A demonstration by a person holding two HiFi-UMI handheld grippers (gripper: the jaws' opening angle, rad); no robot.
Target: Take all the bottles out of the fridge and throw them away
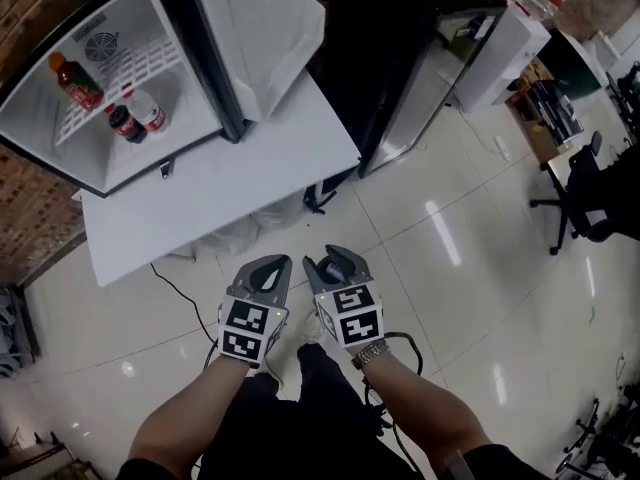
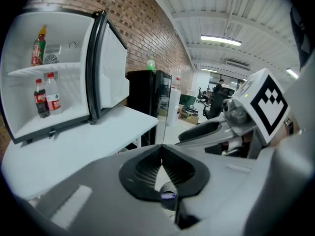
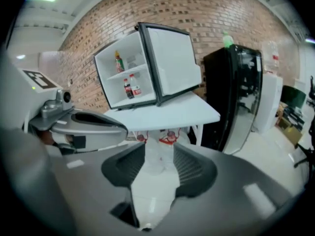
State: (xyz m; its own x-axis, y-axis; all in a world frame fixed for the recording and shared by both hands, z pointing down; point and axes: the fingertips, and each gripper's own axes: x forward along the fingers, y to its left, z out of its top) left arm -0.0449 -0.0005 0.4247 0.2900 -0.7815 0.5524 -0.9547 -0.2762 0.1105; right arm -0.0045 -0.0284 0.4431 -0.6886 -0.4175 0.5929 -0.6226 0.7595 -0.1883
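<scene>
Left tongs (image 1: 270, 265) closed; right tongs (image 1: 336, 264) open, empty. Three bottles (image 1: 126, 124) stood in open mini fridge (image 1: 150, 43) on bench (image 1: 250, 168), upper left.

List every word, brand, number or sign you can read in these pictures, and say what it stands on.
No text can be read anywhere.
Red label on the dark cola bottle: too small and blurred.
Red label on the clear plastic bottle: too small and blurred.
Label on the red-and-orange bottle: blurred.
Black-and-white marker cubes: square patterns only, no words.
Small blue sticker low in the left gripper view: blurred.
</scene>
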